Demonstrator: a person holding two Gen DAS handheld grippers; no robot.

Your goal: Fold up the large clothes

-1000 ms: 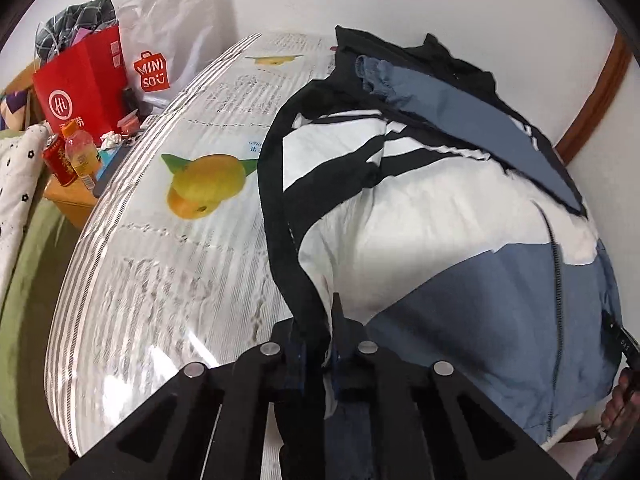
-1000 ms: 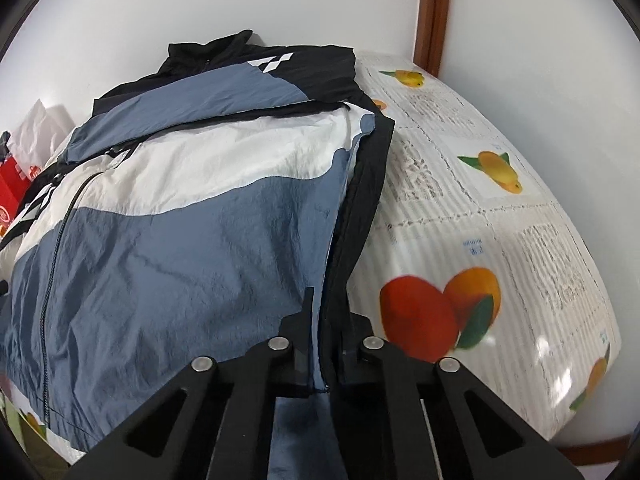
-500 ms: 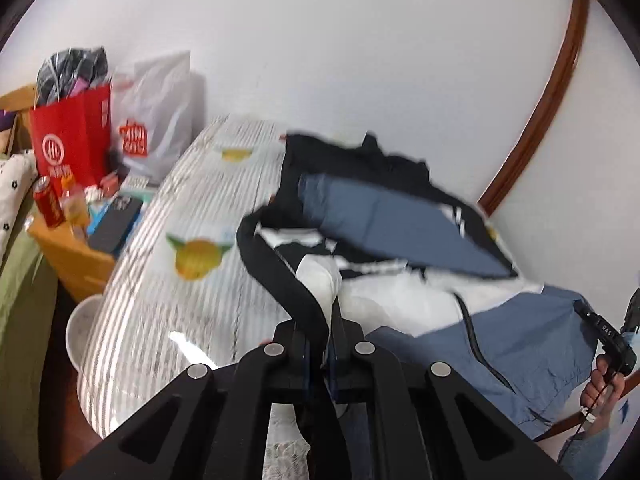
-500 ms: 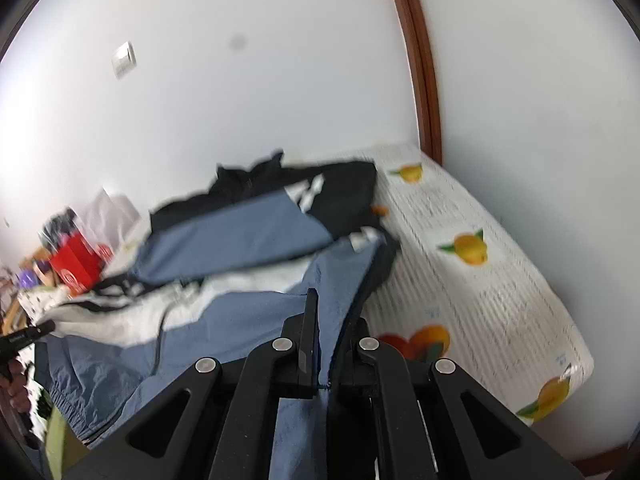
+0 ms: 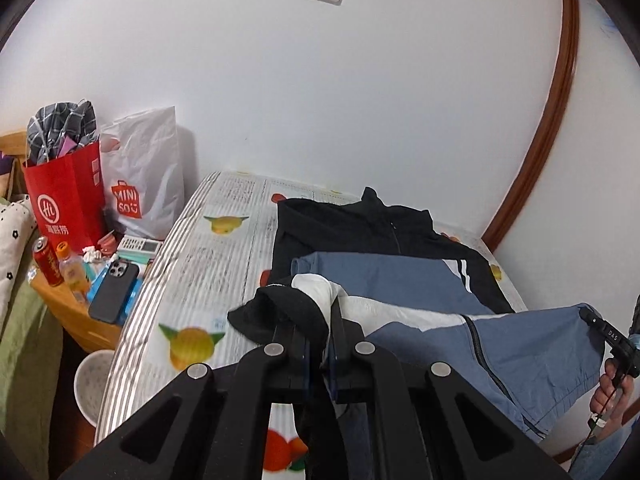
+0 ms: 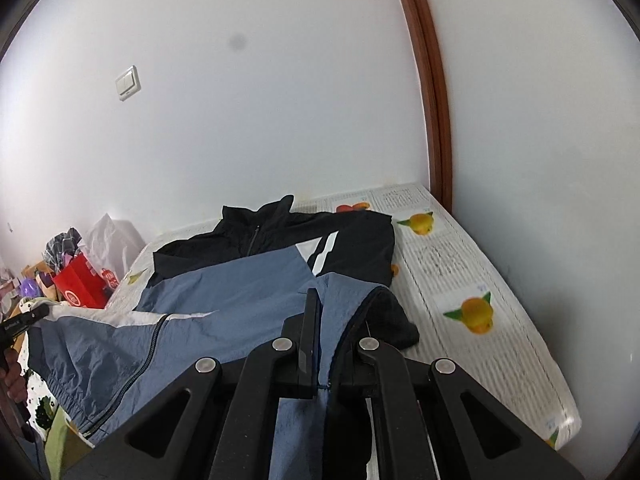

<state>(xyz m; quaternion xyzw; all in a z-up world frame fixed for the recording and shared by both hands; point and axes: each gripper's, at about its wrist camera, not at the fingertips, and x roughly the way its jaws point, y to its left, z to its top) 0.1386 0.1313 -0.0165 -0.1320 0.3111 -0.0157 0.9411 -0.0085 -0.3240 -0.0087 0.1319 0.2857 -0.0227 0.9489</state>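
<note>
A large black, blue and white zip jacket (image 5: 384, 276) lies on the table, collar toward the wall; it also shows in the right wrist view (image 6: 240, 292). My left gripper (image 5: 316, 320) is shut on the jacket's hem at its black-and-white left corner, lifted above the table. My right gripper (image 6: 332, 320) is shut on the hem's blue right corner, also lifted. The hem hangs stretched between the two grippers. The right gripper also shows at the right edge of the left wrist view (image 5: 604, 332).
The table (image 5: 224, 248) has a fruit-print cover and stands against a white wall in a corner. A side table (image 5: 68, 312) on the left holds a phone (image 5: 114, 292), a can, a bottle and a remote. A red bag (image 5: 66, 200) and a white bag (image 5: 144, 188) stand behind it.
Both grippers have risen and pulled back, lifting the jacket's hem off the table. The views now take in the whole jacket, the wall and the table's far end.
</note>
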